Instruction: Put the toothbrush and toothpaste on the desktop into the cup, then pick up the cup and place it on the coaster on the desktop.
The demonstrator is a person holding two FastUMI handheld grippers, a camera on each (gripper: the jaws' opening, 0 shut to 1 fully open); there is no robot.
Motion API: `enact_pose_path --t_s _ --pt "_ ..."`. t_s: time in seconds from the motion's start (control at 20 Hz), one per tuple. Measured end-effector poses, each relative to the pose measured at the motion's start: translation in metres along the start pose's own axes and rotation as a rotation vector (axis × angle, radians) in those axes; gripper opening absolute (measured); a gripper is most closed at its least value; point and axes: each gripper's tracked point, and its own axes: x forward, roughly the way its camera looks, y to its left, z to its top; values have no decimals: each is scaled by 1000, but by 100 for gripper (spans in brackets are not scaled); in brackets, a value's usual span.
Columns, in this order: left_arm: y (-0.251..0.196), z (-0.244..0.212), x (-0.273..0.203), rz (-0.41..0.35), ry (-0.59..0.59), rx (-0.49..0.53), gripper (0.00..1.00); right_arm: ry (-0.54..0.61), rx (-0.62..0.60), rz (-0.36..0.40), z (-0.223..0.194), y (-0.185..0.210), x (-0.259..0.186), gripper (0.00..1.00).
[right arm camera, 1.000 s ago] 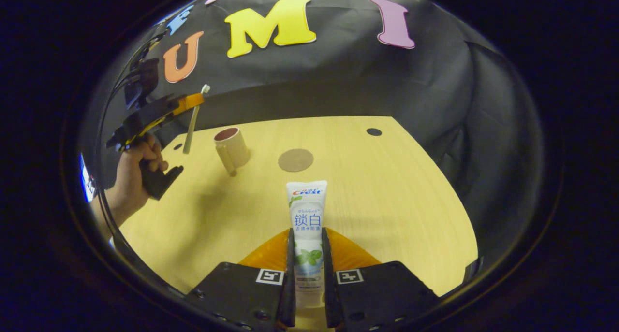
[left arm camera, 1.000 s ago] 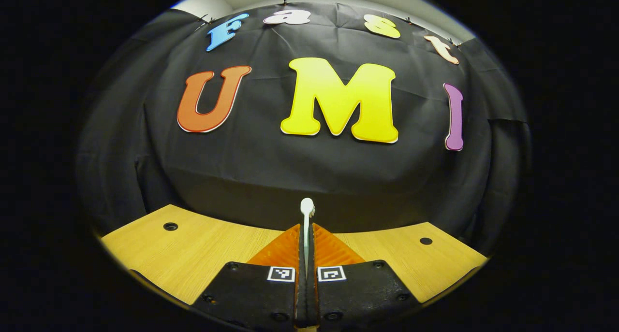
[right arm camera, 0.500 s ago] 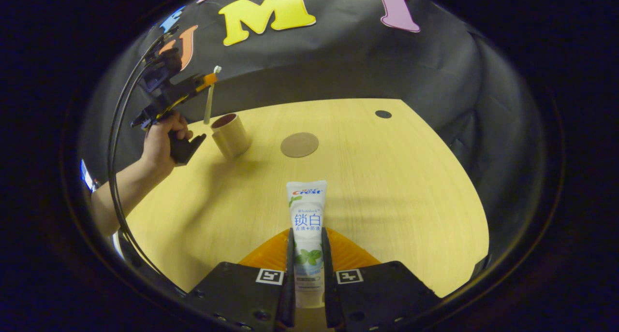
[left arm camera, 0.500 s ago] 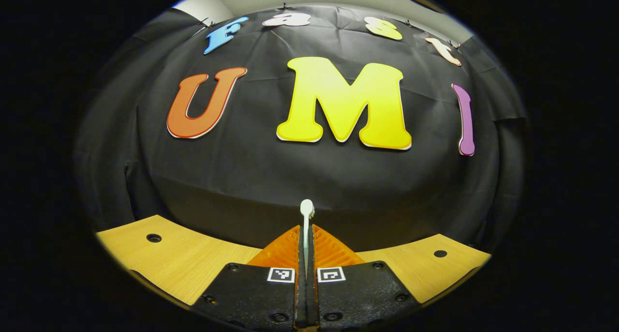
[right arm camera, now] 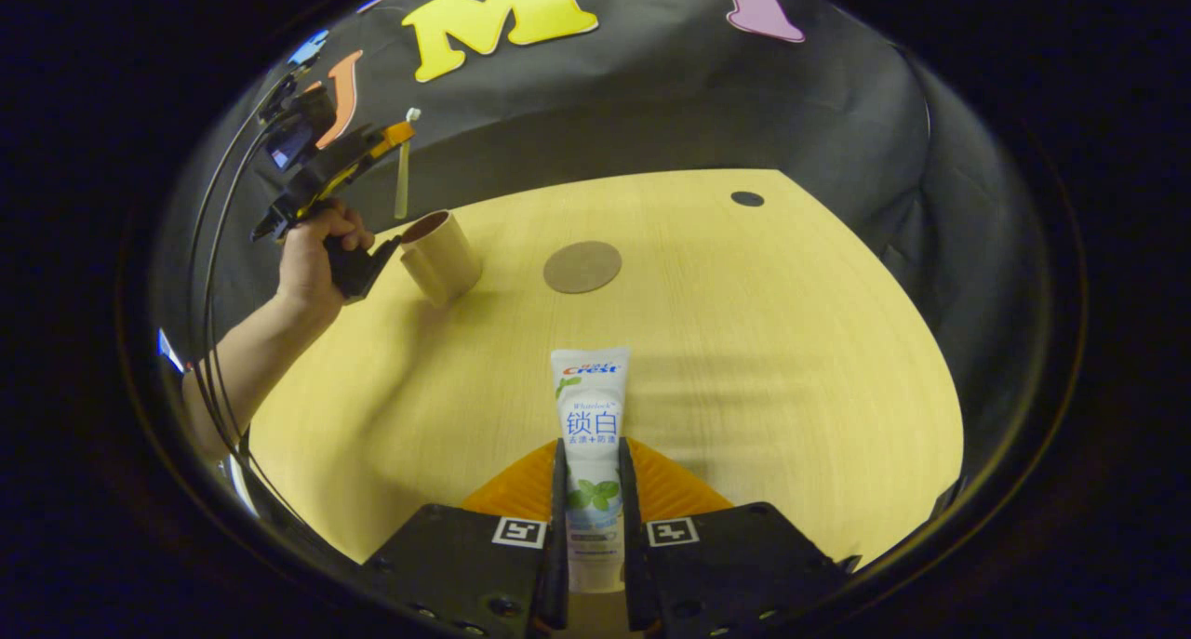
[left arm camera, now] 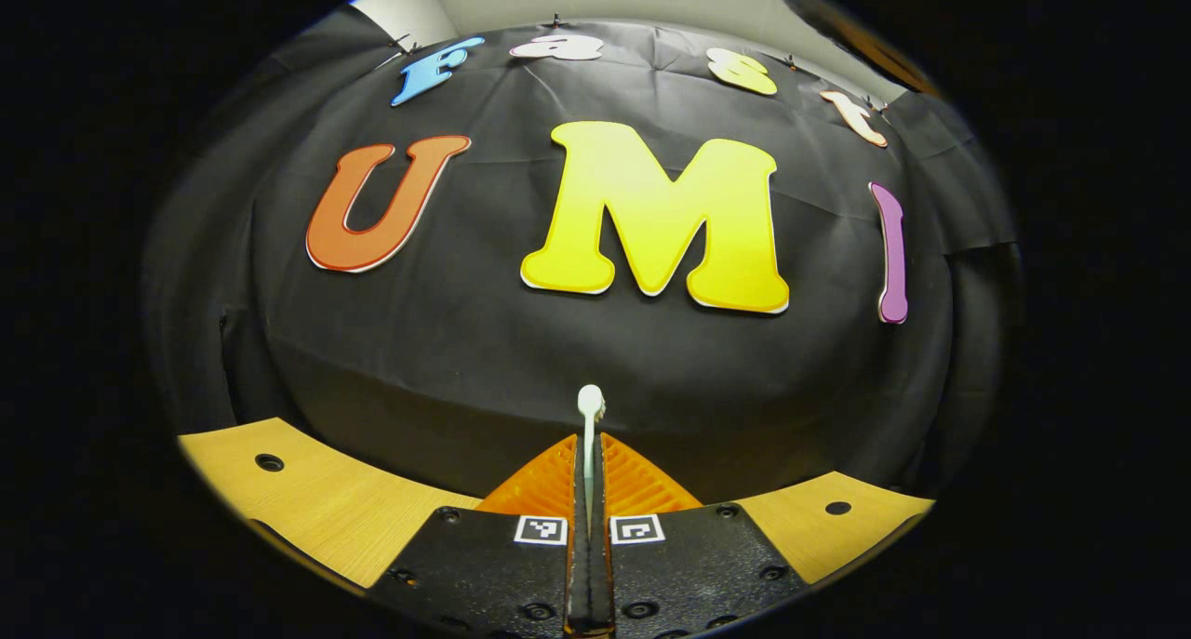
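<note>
Fingers holding the toothbrush moved seemingly over the cup.

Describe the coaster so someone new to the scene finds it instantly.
Start from the wooden desktop in the right gripper view. Toward its far side, right of the tan cup, lies the coaster. It is a flat brown disc, larger and paler than the small dark hole farther back.

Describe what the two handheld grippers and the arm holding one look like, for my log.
Each gripper, right gripper and left gripper, has a black body with two square black-and-white markers and ribbed jaws. Thin black cables trail from the left one. The forearm shows bare, no sleeve.
</note>
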Motion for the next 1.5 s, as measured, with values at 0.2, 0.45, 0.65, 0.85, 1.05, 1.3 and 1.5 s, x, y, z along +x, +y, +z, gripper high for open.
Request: enact_pose_path --t_s 0.2,0.45,0.65,0.85,1.05,1.3,1.5 --pt "6 -14 8 7 14 16 3 7 -6 -5 4 0 5 24" --pt "10 -16 9 10 9 11 4 11 4 -15 10 0 10 24" --pt "10 -19 4 6 25 -15 5 6 -2 -15 11 2 9 24" --pt "12 -21 -1 16 45 -27 7 0 2 -16 13 1 7 24" --pt "12 -16 -10 25 48 -40 14 -16 1 -22 12 1 4 24" --pt "10 2 -30 17 37 -22 60 -85 -29 -2 25 6 -7 24" --pt "21 22 -50 58 29 -1 93 -181 -76 41 66 30 -8 24"
